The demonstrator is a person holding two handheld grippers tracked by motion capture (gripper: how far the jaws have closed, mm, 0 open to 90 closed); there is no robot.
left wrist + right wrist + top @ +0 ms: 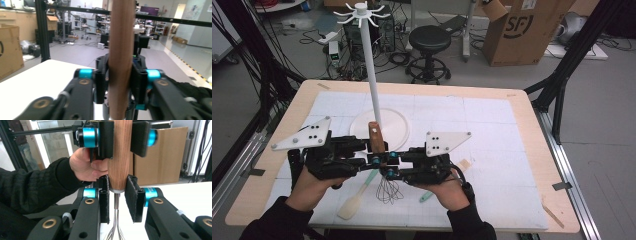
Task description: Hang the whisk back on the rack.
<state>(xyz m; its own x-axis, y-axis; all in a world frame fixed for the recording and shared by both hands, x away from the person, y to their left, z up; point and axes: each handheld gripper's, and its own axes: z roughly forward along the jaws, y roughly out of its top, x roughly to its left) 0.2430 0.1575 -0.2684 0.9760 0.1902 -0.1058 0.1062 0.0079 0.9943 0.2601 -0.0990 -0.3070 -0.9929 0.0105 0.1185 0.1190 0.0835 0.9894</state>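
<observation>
A whisk with a brown wooden handle (375, 137) hangs upright above the table, its wire loops (389, 190) pointing down. My left gripper (371, 159) is shut on the handle (121, 50) from the left, with a pad pressed to each side. My right gripper (386, 164) comes in from the right and is shut on the handle's lower end (118, 180), just above the metal collar and the wires (115, 230). In the right gripper view the left gripper (122, 137) clamps the handle higher up. Both hands sit close together at the front middle of the table.
A white hook stand (373, 75) rises from a round white base (397, 131) right behind the whisk, with its hooks (362, 15) at the top. A pale spatula (354, 200) and another teal-handled utensil (425, 196) lie near the front edge. A stool and a cardboard box stand beyond the table.
</observation>
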